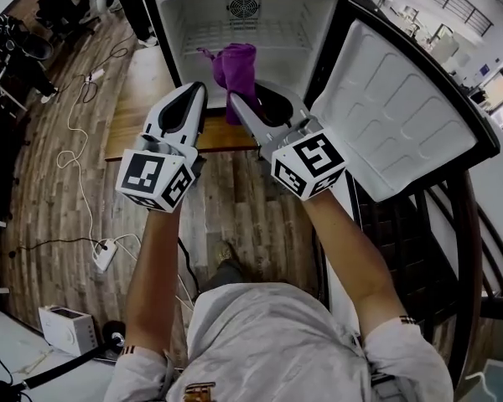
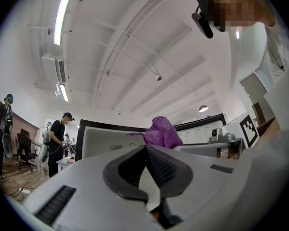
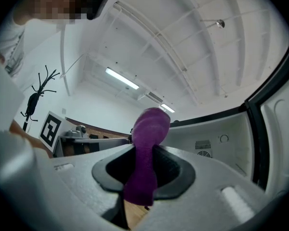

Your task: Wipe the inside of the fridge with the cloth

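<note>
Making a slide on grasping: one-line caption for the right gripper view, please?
Right gripper shut on the purple cloth, held in front of the open fridge.

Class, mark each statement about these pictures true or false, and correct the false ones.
1. The fridge door is open. True.
2. The left gripper holds the cloth. False: the right gripper is shut on it.
3. The cloth is purple. True.
4. Bottles stand inside the fridge. False: no bottles show in it.
5. The left gripper's jaws are wide apart. False: they are together, on nothing.
</note>
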`<act>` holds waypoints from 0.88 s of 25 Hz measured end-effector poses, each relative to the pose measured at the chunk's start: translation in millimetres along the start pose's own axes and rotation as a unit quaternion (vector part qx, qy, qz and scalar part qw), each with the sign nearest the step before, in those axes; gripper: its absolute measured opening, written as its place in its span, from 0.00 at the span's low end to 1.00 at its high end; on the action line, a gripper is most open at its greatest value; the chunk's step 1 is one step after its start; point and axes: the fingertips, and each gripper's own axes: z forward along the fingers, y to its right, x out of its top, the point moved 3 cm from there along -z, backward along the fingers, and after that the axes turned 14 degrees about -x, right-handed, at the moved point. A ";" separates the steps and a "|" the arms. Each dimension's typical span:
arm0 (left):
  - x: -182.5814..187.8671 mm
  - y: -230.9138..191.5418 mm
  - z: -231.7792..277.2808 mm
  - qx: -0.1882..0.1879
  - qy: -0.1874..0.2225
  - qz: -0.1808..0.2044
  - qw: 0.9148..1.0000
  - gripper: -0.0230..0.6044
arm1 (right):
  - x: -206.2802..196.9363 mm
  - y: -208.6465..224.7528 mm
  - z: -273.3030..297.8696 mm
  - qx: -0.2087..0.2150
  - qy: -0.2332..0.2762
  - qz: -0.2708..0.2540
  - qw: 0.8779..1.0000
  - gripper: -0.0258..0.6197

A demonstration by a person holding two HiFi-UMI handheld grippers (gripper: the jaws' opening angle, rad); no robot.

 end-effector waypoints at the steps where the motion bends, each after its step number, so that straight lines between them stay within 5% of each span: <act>1: -2.0 -9.8 0.9 -0.004 0.000 -0.001 1.000 0.04 | -1.8 -0.3 10.2 -0.005 -0.001 -0.002 1.000 0.20; 14: -28.6 -115.3 30.9 -0.057 0.005 -0.025 0.998 0.04 | -27.3 11.1 122.7 -0.065 -0.016 -0.037 0.997 0.20; 22: -35.9 -134.2 49.2 -0.052 0.001 -0.034 0.998 0.04 | -32.4 30.8 156.6 -0.083 -0.030 -0.045 0.995 0.20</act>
